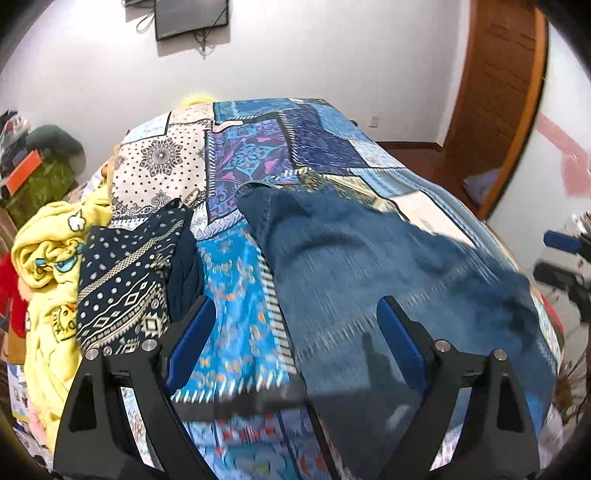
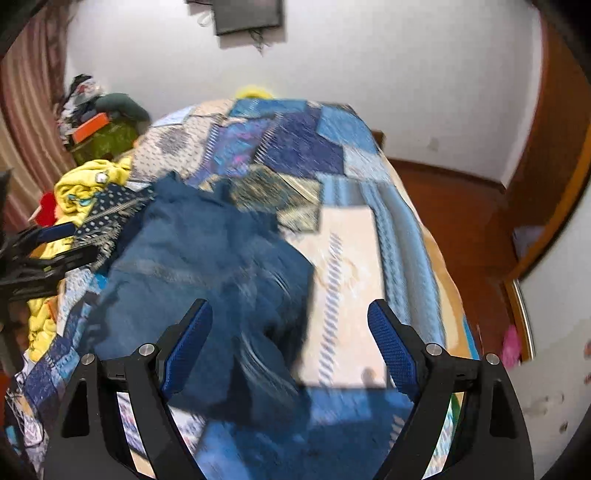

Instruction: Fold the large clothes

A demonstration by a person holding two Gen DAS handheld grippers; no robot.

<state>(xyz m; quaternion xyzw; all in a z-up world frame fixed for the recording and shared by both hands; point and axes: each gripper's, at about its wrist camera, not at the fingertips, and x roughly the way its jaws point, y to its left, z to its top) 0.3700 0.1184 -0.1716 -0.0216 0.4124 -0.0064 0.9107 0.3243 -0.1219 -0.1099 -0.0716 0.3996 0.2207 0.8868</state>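
Note:
A dark blue denim garment (image 1: pixel 369 258) lies spread and rumpled on a bed with a blue patchwork bedspread (image 1: pixel 236 155). My left gripper (image 1: pixel 297 321) hovers open above the garment's near left edge, with nothing between its blue pads. In the right wrist view the same garment (image 2: pixel 199 258) lies left of centre on the bedspread (image 2: pixel 347 258). My right gripper (image 2: pixel 290 332) stands open over the garment's near right edge and grips nothing. Each gripper shows at the edge of the other's view: the right one (image 1: pixel 565 258) and the left one (image 2: pixel 40 251).
A heap of clothes lies on the bed's left side: a navy patterned garment (image 1: pixel 122 280), a yellow cartoon-print one (image 1: pixel 44 251) and something red. Beyond are a white wall with a dark screen (image 1: pixel 190 16), a wooden door frame (image 1: pixel 506 92) and a wood floor (image 2: pixel 461 221) to the right.

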